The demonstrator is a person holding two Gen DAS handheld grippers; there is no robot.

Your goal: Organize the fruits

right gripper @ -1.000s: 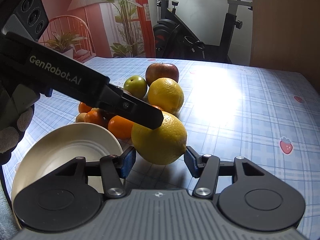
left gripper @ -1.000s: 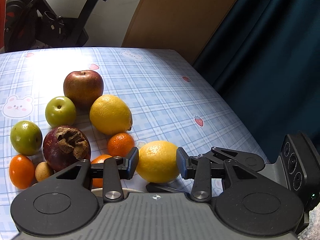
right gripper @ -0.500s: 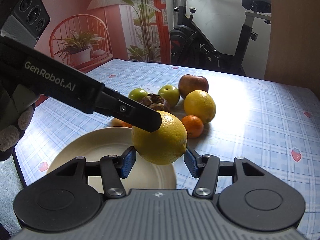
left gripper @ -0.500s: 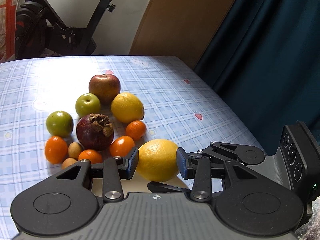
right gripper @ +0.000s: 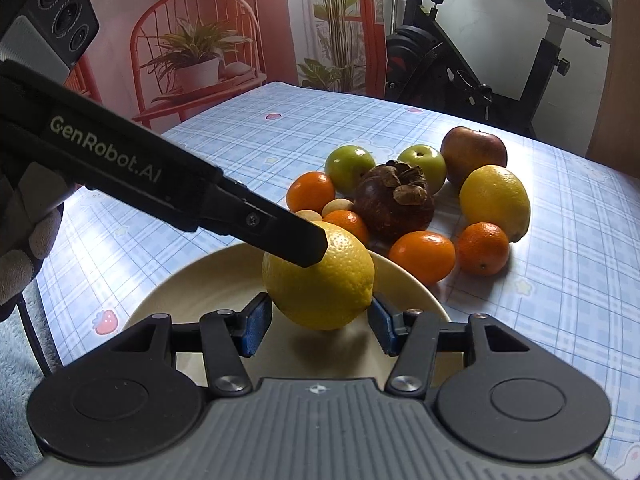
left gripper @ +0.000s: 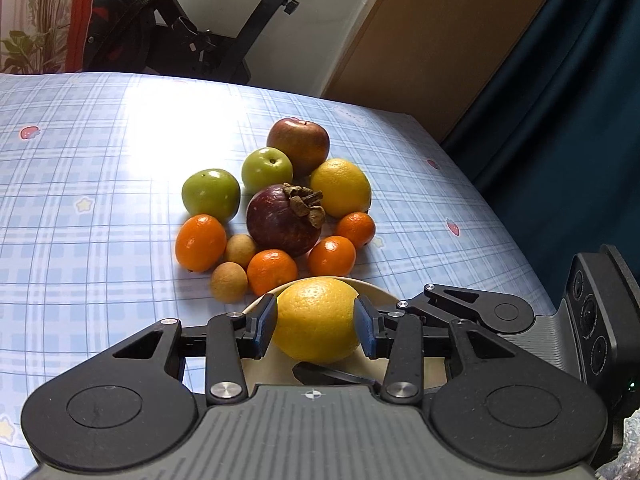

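Note:
A yellow lemon (left gripper: 316,312) hangs just above a cream plate (right gripper: 192,292), gripped from two sides at once. My left gripper (left gripper: 316,322) is shut on it, blue pads pressing both flanks. My right gripper (right gripper: 318,320) is shut on the same lemon (right gripper: 332,280) crosswise. One left finger (right gripper: 296,240) lies across the lemon's top in the right wrist view. Beyond the plate rim (left gripper: 372,286) lies a fruit pile: a mangosteen (left gripper: 284,220), a second lemon (left gripper: 340,188), a red apple (left gripper: 298,144), two green apples, several small oranges and two longans.
The blue checked tablecloth (left gripper: 100,152) spreads wide to the left of the pile. The table's right edge drops off by a dark curtain (left gripper: 560,100). An exercise bike (right gripper: 460,64) stands behind the table. A gloved hand (right gripper: 24,240) holds the left gripper.
Both grippers have drawn back from the fruit pile together, carrying the lemon. The pile now lies farther off, and the plate has come under the lemon.

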